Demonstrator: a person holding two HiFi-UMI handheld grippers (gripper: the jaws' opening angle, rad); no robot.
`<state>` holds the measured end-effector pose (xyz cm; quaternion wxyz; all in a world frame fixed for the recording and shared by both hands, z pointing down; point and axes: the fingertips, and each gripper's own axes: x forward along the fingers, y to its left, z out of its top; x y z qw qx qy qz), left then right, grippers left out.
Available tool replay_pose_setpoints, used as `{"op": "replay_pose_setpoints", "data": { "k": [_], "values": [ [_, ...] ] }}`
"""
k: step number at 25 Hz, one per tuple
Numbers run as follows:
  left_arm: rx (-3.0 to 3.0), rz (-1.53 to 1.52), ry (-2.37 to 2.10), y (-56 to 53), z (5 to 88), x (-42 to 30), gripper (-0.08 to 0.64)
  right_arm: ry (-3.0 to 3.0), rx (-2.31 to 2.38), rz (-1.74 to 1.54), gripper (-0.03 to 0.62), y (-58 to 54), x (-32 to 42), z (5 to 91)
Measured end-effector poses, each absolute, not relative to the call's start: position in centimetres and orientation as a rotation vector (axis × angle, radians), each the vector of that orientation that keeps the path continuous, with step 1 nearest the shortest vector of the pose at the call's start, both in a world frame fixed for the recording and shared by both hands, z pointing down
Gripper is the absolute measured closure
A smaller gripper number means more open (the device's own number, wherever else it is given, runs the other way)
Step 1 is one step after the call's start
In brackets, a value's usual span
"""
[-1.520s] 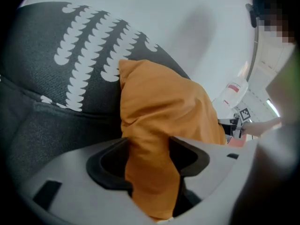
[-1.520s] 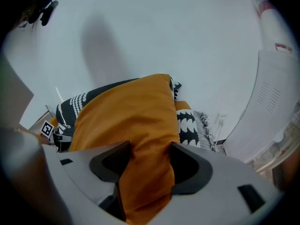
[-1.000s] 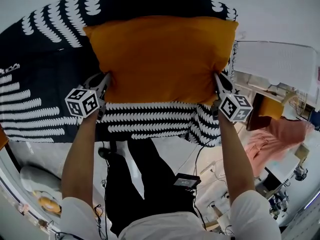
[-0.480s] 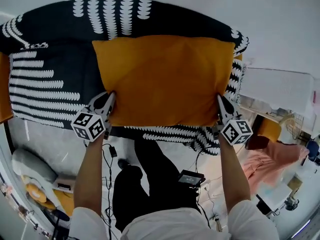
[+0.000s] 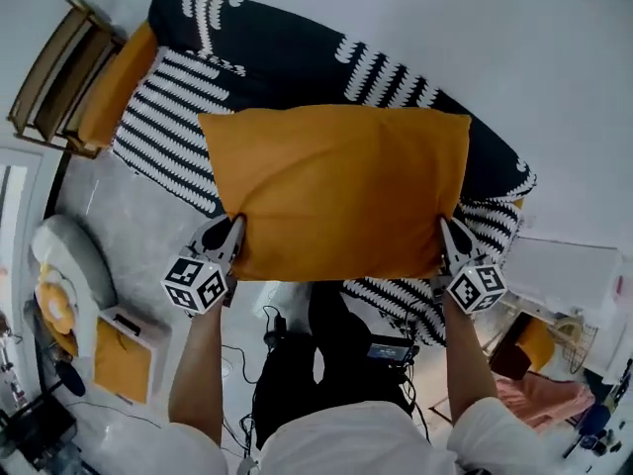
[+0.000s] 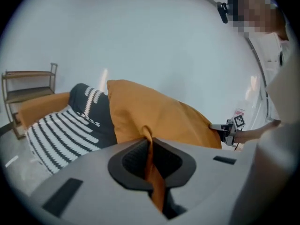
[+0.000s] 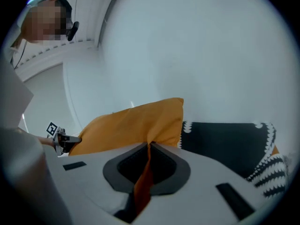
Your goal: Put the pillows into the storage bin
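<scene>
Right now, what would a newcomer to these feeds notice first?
The big orange pillow fills the middle of the head view, pinched at its two near corners by the left gripper and the right gripper, both shut on its fabric. Behind it lies a black-and-white patterned cover. At the upper left, beside a wooden rack, lies another orange cushion.

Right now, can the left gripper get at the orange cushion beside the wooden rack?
Probably not: the left gripper is shut on the held pillow, and that cushion lies beyond the striped cover.
</scene>
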<state>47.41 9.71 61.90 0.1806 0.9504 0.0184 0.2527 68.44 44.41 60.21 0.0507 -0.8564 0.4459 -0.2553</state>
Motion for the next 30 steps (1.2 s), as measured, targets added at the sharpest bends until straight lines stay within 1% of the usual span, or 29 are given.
{"op": "replay_pose_setpoints", "data": {
  "k": [3,8,15,21,30],
  "values": [
    [2.721,0.636,-0.073,6.1,56.5,40.2,0.54,1.483,-2.554,-0.713,0.557,39.0,64.1,56.0],
    [2.769,0.521,-0.349,1.6,47.9,25.6,0.54,1.733,-2.434,-0.618,0.557,29.5,55.0,49.1],
    [2.764,0.364,-0.704,-0.2,37.5,2.7,0.54,2.051,-2.168,-0.502,0.557,18.8,38.8,39.6],
    [2.669,0.208,-1.079,-0.1,32.8,-16.0,0.54,2.329,-1.922,-0.441,0.557,10.3,23.5,34.1],
    [2.517,0.12,-1.493,3.9,30.9,-36.6,0.54,2.618,-1.538,-0.369,0.557,2.4,4.4,31.8]
  ]
}}
